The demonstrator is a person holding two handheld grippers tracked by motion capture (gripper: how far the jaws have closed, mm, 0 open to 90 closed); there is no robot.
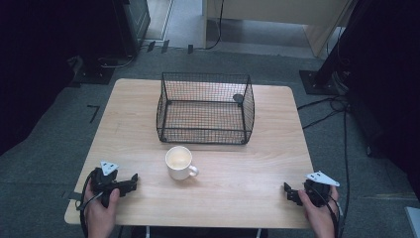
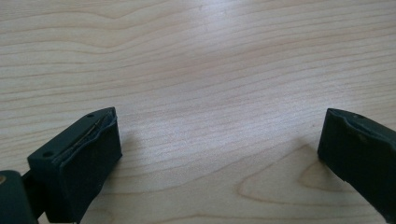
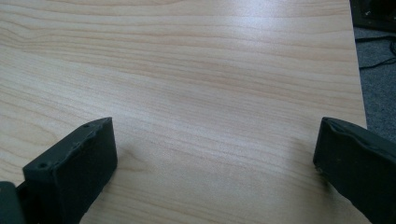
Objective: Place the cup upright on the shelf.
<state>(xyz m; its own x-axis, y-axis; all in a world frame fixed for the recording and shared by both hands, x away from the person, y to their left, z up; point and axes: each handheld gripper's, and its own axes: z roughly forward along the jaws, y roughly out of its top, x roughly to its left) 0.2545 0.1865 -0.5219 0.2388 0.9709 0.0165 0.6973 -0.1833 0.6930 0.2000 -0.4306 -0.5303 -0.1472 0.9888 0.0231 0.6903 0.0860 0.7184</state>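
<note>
A white mug (image 1: 179, 162) stands upright near the middle of the wooden table (image 1: 247, 168), handle to the right, just in front of a black wire basket (image 1: 205, 107). A small dark round thing (image 1: 238, 98) sits at the basket's far right corner. My left gripper (image 1: 132, 181) rests at the table's near left, held by a hand, pointing right. My right gripper (image 1: 288, 191) rests at the near right, pointing left. In the left gripper view the left gripper (image 2: 217, 140) is open over bare wood. In the right gripper view the right gripper (image 3: 215, 144) is open too, nothing between its jaws.
Grey carpet surrounds the table. Cables (image 1: 327, 106) run across the floor at the right, where a dark stand base (image 1: 317, 82) sits. Dark equipment (image 1: 99, 64) stands at the far left. The table's right edge (image 3: 357, 70) is close to my right gripper.
</note>
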